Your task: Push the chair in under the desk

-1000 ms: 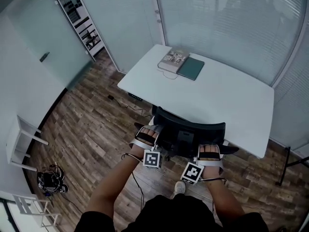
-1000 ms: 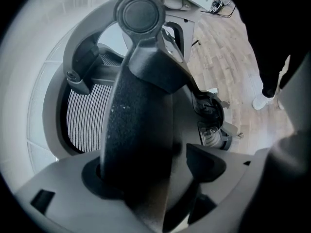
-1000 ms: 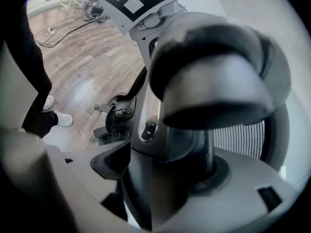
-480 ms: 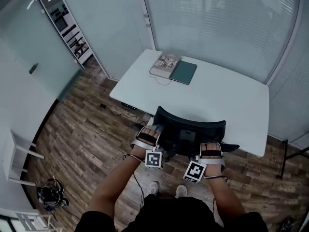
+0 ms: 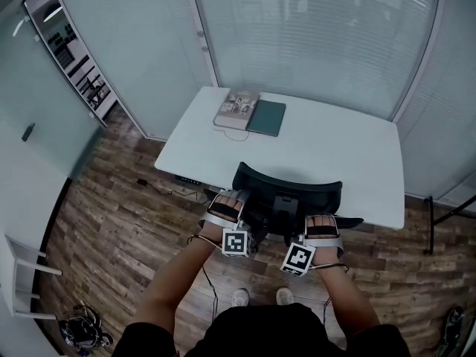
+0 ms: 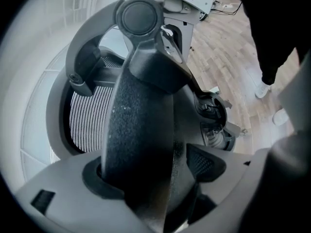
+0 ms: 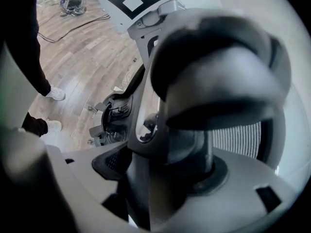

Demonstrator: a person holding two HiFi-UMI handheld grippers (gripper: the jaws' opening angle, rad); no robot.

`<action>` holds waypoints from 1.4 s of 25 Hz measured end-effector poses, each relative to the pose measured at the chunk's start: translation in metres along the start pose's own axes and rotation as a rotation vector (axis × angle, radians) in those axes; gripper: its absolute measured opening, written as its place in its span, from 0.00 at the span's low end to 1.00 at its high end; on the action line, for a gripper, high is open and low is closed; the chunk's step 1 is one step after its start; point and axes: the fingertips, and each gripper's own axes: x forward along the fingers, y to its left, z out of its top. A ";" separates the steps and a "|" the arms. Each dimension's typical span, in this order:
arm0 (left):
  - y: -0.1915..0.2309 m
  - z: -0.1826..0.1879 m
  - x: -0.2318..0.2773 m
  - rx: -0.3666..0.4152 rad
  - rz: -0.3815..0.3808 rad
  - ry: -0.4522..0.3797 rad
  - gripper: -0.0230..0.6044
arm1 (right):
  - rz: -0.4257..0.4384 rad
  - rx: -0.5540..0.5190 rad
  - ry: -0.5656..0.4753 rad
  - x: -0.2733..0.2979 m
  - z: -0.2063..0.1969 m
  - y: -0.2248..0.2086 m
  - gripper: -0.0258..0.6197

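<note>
Glass-walled office, wood floor (image 5: 111,229). Left gripper (image 5: 227,205) jaws clamped on the left armrest (image 6: 141,130), right gripper (image 5: 322,225) jaws clamped on the right armrest (image 7: 214,81). Chair (image 5: 288,192) has rolled closer to the white desk (image 5: 327,147); backrest now at its near edge, seat probably partly under, short push left

Small glass-walled office: white desk (image 5: 335,155), black mesh swivel chair (image 5: 286,190), frosted partitions (image 5: 312,43), wood-plank floor (image 5: 111,222).
</note>
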 end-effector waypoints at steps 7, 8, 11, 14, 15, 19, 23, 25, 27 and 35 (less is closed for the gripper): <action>0.013 -0.014 0.017 0.029 0.008 -0.056 0.67 | -0.018 0.029 0.063 0.015 0.007 -0.009 0.55; 0.012 -0.015 0.018 0.031 0.008 -0.065 0.67 | -0.024 0.027 0.069 0.015 0.008 -0.010 0.55; 0.004 -0.015 0.018 0.037 -0.025 -0.071 0.67 | -0.047 0.026 0.078 0.015 0.007 -0.013 0.53; 0.010 -0.015 0.020 0.046 -0.005 -0.065 0.67 | -0.054 0.029 0.080 0.017 0.006 -0.015 0.53; 0.009 -0.014 0.019 0.036 -0.015 -0.070 0.67 | -0.051 0.029 0.080 0.018 0.005 -0.014 0.53; 0.009 -0.014 0.020 0.032 -0.029 -0.068 0.67 | -0.034 0.033 0.078 0.019 0.005 -0.013 0.56; 0.008 -0.015 0.023 0.040 -0.036 -0.055 0.67 | -0.016 0.035 0.080 0.021 0.003 -0.009 0.58; 0.007 -0.014 0.023 0.040 -0.038 -0.063 0.67 | -0.008 0.038 0.079 0.022 0.003 -0.007 0.59; 0.009 -0.012 0.022 0.043 -0.009 -0.080 0.67 | -0.014 0.034 0.080 0.024 0.003 -0.005 0.62; 0.009 -0.008 0.007 0.071 0.033 -0.110 0.67 | -0.021 0.201 0.007 0.004 0.010 -0.010 0.68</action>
